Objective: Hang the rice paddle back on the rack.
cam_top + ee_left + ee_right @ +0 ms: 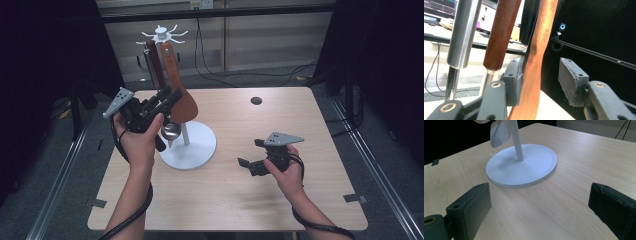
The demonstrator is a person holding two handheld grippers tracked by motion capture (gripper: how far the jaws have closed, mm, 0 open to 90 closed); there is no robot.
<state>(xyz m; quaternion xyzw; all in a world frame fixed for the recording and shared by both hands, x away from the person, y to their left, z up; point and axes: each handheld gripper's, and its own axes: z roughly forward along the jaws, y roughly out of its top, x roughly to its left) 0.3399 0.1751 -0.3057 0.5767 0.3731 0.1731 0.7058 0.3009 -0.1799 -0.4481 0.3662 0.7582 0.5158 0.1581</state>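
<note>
a pale wood-grain table (pixel 280 150) stands on a grey floor with dark curtains on both sides. your left gripper (pixel 167 99) is raised at the white utensil stand with a round base (pixel 192 145) and points into the hanging tools. its jaws stand partly open with the flat orange-brown wooden spatula (pixel 534 62) between them: the spatula's handle lies against the left pad (pixel 515 80), while the right pad (pixel 571 81) stands clear of it, so nothing is clamped. just beyond that left pad hang a dark brown wooden handle (pixel 500 35) and a shiny steel handle (pixel 464 32). your right gripper (pixel 250 154) rests low over the table, well apart from the left one, its jaws wide open and empty, aimed at the stand's base (pixel 524 166) just ahead of it.
</note>
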